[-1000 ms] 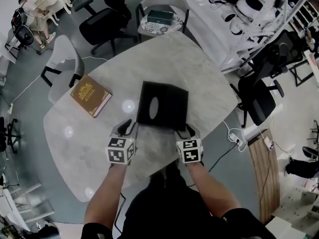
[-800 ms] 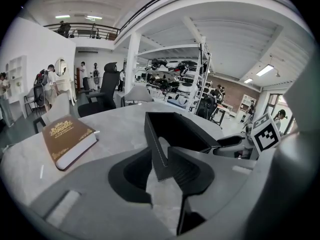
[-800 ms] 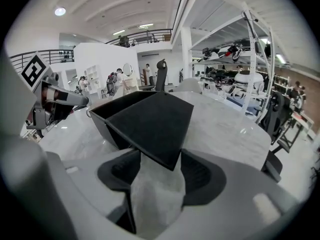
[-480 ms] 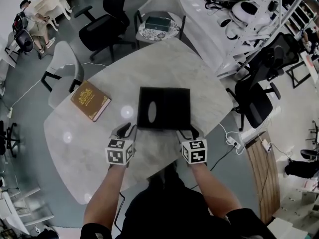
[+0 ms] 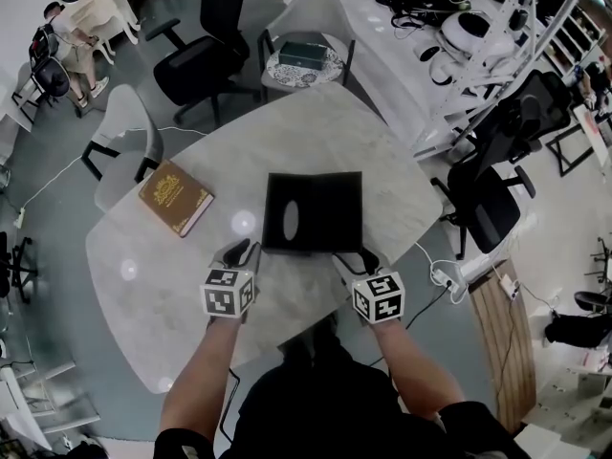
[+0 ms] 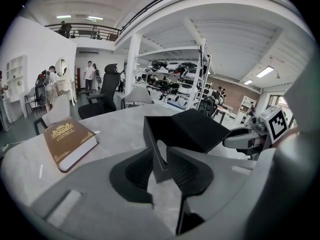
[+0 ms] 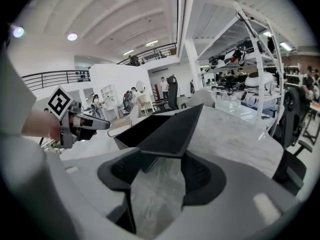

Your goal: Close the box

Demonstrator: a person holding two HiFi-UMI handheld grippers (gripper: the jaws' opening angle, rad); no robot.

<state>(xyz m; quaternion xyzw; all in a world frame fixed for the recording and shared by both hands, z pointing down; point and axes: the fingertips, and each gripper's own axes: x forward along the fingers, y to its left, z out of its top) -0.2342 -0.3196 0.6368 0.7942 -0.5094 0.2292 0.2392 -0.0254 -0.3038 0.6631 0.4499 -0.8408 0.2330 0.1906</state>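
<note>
The left gripper [image 5: 247, 250] is narrowing its jaws around the black box's [image 5: 314, 210] near-left corner wall; the right gripper [image 5: 357, 254] is gaping wide at the box's near-right lid corner.

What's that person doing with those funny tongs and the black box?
A person holds tongs in each hand at the near edge of a box on the table. The left tongs are closing, with a corner of the box's wall between them. The right tongs are open just under the raised lid. The box is not shut yet. A book lies off to the left, untouched.
</note>
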